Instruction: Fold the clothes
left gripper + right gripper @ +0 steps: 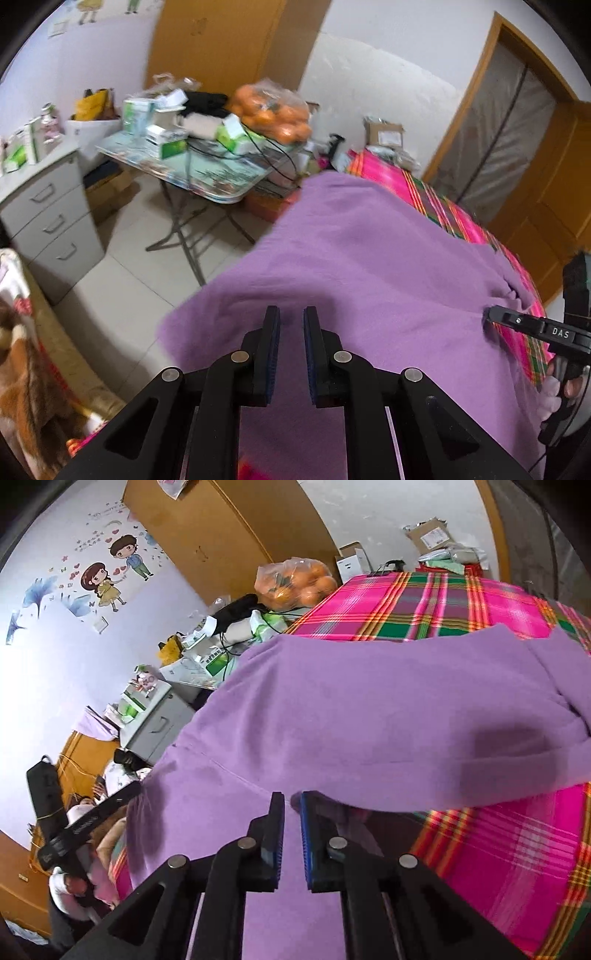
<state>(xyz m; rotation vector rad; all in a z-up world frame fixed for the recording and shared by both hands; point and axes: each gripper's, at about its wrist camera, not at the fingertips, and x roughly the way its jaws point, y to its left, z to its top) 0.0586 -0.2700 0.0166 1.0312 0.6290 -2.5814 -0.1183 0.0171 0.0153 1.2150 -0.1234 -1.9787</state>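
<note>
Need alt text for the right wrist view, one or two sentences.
The right gripper hangs with its fingers slightly parted over a purple garment spread on a pink plaid cloth. A bag of oranges and a cluttered table sit behind; the left gripper is at the far left.

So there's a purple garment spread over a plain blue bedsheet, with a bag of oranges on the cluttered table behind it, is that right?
Not quite. The sheet under the purple garment is not plain blue: it is a bright pink plaid with green and orange stripes, seen most clearly in the right wrist view. The rest holds: the bag of oranges sits on the cluttered table behind.
</note>
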